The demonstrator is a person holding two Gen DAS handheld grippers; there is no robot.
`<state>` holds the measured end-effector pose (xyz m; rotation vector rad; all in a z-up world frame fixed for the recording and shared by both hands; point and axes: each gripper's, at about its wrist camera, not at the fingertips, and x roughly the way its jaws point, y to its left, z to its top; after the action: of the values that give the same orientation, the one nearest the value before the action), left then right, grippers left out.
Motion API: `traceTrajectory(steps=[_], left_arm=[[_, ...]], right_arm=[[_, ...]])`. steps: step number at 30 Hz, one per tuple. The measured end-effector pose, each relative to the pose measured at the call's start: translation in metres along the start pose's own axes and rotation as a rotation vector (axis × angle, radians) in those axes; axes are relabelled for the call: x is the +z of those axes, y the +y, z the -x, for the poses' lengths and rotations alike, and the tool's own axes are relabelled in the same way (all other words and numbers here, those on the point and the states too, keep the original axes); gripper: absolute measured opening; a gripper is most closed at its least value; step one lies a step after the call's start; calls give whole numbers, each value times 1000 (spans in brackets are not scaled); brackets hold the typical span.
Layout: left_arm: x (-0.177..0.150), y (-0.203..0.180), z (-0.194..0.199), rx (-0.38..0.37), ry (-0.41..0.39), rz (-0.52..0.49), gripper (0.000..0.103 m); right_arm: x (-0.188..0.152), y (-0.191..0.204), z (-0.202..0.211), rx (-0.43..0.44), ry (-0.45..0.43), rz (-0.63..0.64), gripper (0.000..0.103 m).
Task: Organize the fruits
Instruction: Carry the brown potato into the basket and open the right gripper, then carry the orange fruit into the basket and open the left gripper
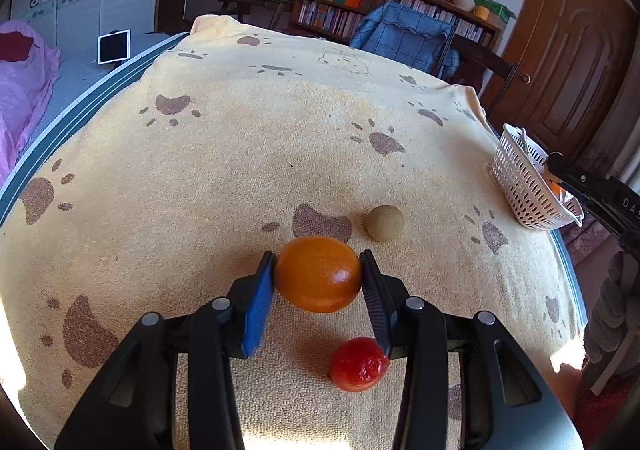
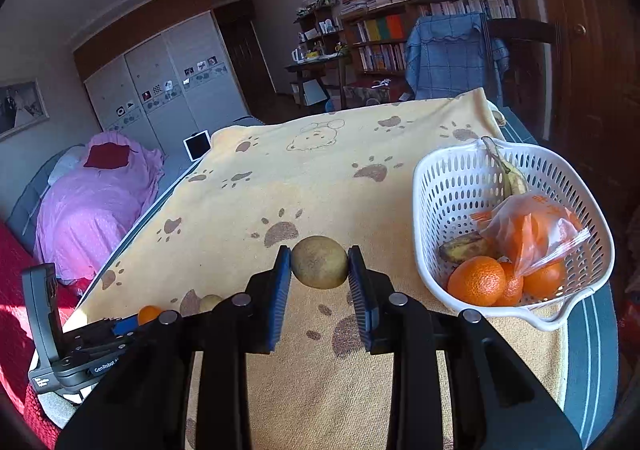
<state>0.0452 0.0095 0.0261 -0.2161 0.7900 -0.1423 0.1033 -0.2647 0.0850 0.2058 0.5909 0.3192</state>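
Observation:
My left gripper (image 1: 318, 264) is shut on an orange (image 1: 318, 274) just above the yellow paw-print cloth (image 1: 240, 153). A red fruit (image 1: 358, 364) lies under its right finger and a round tan fruit (image 1: 385, 223) lies just beyond. My right gripper (image 2: 319, 262) is shut on a brownish-green round fruit (image 2: 319, 262), held above the cloth (image 2: 304, 177). The white perforated basket (image 2: 440, 185) stands to its right and holds oranges (image 2: 476, 281), bananas (image 2: 464, 248) and a plastic bag of oranges (image 2: 532, 228). The basket also shows in the left wrist view (image 1: 524, 189).
The left gripper body (image 2: 80, 346) shows at lower left of the right wrist view, with the orange (image 2: 149, 314) and tan fruit (image 2: 210, 302) beside it. A pink-covered bed (image 2: 96, 193) lies left of the table. A blue-draped chair (image 1: 408, 33) and bookshelves stand behind.

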Motion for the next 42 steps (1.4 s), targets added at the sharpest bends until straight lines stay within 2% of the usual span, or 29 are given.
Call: traceTrajectory(steps=[8, 16, 22, 23, 24, 26, 31, 38, 42], left_arm=[[0, 2, 1, -6, -2, 17, 43], [1, 3, 1, -5, -4, 20, 43], [0, 3, 1, -1, -5, 18, 43], [0, 3, 1, -1, -5, 18, 43], [1, 3, 1, -2, -5, 17, 43], [0, 2, 1, 1, -4, 14, 43], [3, 0, 7, 18, -27, 7, 43], [13, -16, 13, -3, -54, -5, 43], [24, -38, 15, -29, -69, -46, 43]], right_arm=[[18, -46, 19, -106, -75, -99, 30], [21, -85, 20, -166, -83, -187, 30], [16, -96, 7, -178, -56, -224, 30], [15, -98, 6, -176, -49, -231, 35], [15, -100, 6, -168, -51, -244, 45], [15, -103, 8, -167, -63, -263, 50], [16, -112, 12, -225, -82, -291, 50], [17, -118, 14, -227, -99, -306, 50], [17, -116, 23, -238, -161, -299, 50]])
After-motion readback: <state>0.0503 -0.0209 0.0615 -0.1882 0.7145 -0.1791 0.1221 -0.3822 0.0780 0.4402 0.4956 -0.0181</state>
